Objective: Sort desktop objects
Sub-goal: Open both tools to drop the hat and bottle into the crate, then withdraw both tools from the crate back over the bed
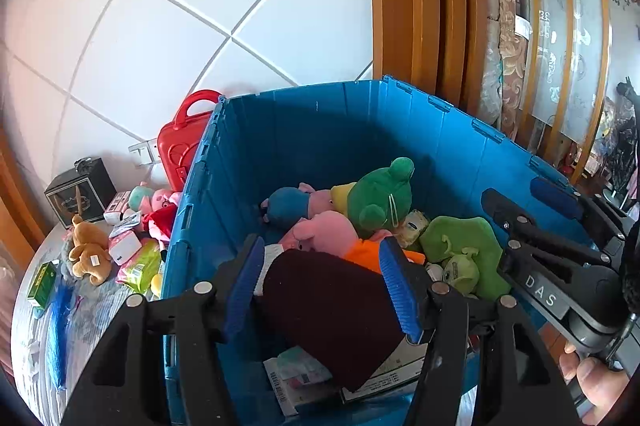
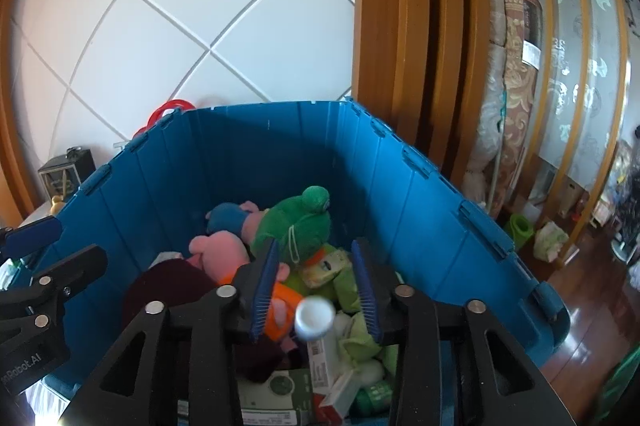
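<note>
A small white-capped bottle (image 2: 314, 318) hangs blurred between my right gripper (image 2: 316, 290)'s spread jaws, over the blue bin (image 2: 420, 194) at lower centre; I judge it dropping free. It could bounce off the plush toys (image 2: 296, 226) and wedge awkwardly. My left gripper (image 1: 324, 286) hangs released above the maroon cloth (image 1: 332, 310), which it could snag.

A lived-in home, toy corner in full view.
Blue crate (image 1: 320, 130) center frame, stuffed with plush toys (image 1: 380, 198); white tiled wall (image 1: 160, 6) upper left, wooden door frame (image 2: 400, 26) and rolled rugs (image 2: 516, 86) right.
</note>
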The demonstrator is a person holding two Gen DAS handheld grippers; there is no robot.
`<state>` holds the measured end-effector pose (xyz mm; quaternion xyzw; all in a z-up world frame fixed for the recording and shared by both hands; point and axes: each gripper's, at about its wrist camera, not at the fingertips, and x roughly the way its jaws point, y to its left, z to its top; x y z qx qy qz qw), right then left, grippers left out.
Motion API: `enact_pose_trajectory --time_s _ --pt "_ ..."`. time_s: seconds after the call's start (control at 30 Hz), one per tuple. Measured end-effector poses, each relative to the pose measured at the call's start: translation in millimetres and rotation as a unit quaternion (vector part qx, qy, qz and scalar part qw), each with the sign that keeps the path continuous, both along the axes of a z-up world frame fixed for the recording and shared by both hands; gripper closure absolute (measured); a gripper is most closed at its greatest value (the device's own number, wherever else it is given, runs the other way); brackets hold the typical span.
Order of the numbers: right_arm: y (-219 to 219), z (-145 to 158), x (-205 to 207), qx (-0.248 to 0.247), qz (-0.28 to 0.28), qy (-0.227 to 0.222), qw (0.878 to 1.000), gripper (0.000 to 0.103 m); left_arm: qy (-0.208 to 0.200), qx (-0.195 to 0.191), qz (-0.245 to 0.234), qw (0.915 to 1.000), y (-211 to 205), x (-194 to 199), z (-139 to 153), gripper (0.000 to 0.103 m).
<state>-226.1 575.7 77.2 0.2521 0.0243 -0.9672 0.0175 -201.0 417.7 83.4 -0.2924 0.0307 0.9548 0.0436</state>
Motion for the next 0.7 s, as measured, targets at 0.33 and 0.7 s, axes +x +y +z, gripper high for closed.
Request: enact_pose_trajectory --time_s 0.33,0.7 --pt "-8.8 22.9 37.0 0.037 -0.027 0.063 0.997 0.000 0.042 0.006 0.003 0.9991 -10.5 22.8 14.8 0.042" --pt "-34.5 28.5 54.8 0.052 -0.023 0.091 0.994 0.000 0.104 0.024 0.037 0.9936 -49.4 49.4 29.4 0.042"
